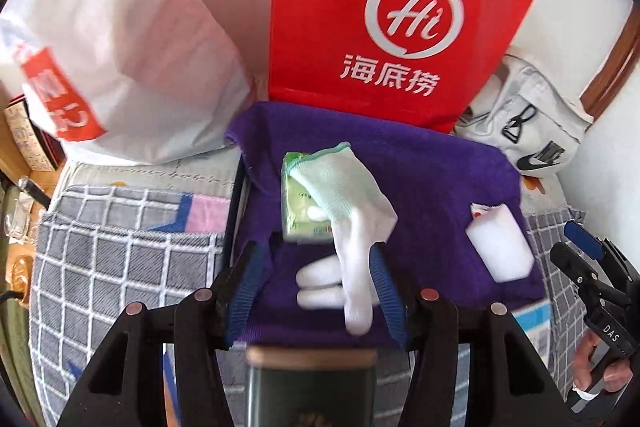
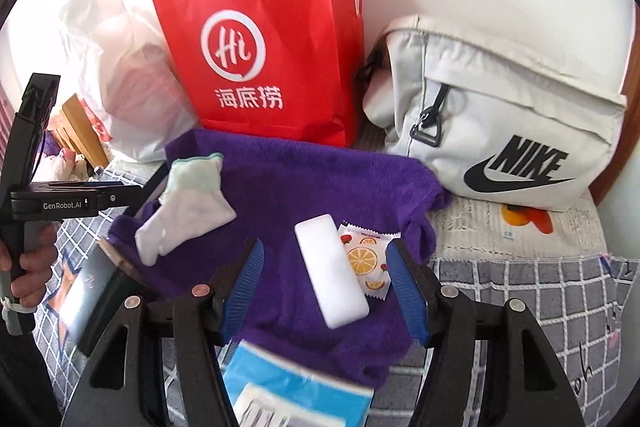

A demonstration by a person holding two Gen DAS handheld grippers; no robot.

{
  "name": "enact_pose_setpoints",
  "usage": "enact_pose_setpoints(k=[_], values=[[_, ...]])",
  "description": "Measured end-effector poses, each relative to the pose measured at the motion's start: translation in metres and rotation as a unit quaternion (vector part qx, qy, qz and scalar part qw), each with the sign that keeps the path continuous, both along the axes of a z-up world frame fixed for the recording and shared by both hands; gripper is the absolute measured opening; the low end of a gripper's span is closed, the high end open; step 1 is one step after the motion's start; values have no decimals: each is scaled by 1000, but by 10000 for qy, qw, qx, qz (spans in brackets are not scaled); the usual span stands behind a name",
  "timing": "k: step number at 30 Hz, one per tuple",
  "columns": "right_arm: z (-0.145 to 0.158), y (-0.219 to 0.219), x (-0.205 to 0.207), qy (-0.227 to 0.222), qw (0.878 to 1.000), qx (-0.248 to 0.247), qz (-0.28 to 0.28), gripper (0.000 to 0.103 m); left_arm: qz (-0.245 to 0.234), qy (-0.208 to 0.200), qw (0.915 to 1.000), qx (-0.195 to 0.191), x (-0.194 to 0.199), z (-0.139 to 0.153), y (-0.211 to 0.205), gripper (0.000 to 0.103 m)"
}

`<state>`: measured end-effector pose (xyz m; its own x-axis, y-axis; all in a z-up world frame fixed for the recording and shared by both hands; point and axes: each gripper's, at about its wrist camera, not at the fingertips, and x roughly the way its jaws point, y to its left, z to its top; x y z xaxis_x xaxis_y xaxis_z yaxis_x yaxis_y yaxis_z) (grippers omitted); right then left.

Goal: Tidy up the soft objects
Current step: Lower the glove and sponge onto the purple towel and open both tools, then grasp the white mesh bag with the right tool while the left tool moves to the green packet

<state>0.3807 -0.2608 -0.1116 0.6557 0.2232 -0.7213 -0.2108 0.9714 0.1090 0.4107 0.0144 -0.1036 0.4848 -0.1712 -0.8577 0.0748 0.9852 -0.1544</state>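
Purple towel (image 2: 280, 187) bears one glove (image 2: 188, 203), one sponge (image 2: 332, 271).

Purple towel (image 2: 280, 187) on checked bedspread (image 2: 520, 291)

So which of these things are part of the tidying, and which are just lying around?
Part of the job:
glove
sponge
purple towel
green pack
wipe sachet

Just lying about:
red bag
Nike bag
plastic bag
checked sheet
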Motion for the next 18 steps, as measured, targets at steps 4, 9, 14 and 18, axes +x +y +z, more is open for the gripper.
enact_pose_setpoints(k=[4, 9, 14, 18], values=[[16, 1, -30, -76, 9998, 152, -74, 63, -9, -229, 9997, -106, -31, 18, 5, 53], [36, 3, -79, -161, 9985, 518, 27, 63, 48, -444, 9989, -116, -74, 34, 12, 53], [45, 17, -133, -268, 9991, 274, 193, 63, -26, -493, 9986, -194, -118, 40, 15, 53], [39, 22, -167, -216, 9991, 303, 191, 63, -22, -521, 9986, 4, -146, 37, 11, 53]])
